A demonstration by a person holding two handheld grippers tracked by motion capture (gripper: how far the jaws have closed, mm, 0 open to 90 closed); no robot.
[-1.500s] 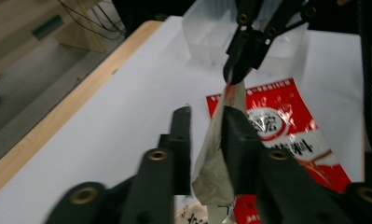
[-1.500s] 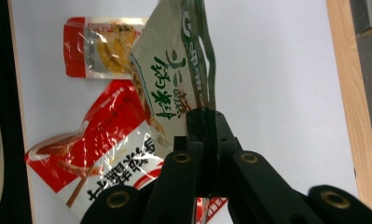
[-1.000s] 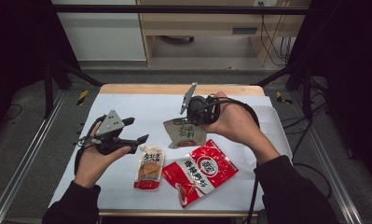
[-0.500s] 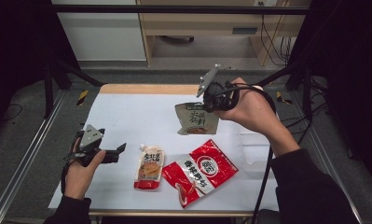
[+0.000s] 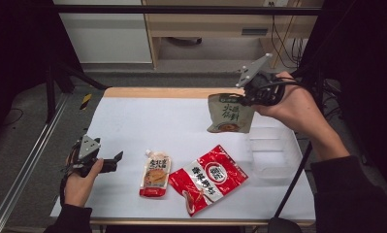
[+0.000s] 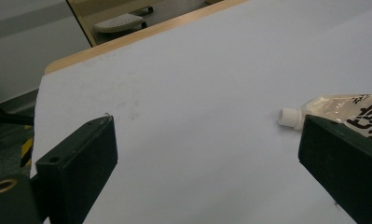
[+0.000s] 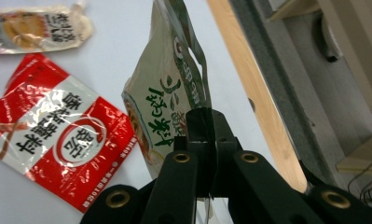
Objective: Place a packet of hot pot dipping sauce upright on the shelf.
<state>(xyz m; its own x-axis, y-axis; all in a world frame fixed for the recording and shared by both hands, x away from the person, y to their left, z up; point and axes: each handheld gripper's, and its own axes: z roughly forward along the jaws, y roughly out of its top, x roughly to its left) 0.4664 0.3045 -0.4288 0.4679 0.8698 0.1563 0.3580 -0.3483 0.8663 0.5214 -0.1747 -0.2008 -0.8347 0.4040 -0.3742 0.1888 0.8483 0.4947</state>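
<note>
Two packets lie flat on the white table (image 5: pixel 133 121) while I carry the third. Since a second ago my right tool (image 5: pixel 247 97) has swung up and away from the middle of the table toward its far right side, and the green pouch (image 5: pixel 230 112) has gone with it, so it now hangs in the air just beside the clear plastic box (image 5: pixel 273 150). I judge that the drop into that box is the step at hand. The right tool's jaws are pressed together on the pouch's top edge, as the right gripper view shows (image 7: pixel 200 135).

My left tool (image 5: pixel 114 160) has sunk toward the table's near left edge over the same second, and its jaws have just been opening; they now stand wide apart with nothing between them (image 6: pixel 207 154). That reads to me as getting set for the next packet, the spouted sauce pouch (image 5: pixel 155 172) just beside it, whose white cap shows near one jaw in the left gripper view (image 6: pixel 288 116).

The green pouch hangs nearly upright, long axis running top to bottom, printed face toward me, bottom edge tilted slightly toward the table's middle. The red packet (image 5: pixel 208 178) lies diagonally between the sauce pouch and the box.
</note>
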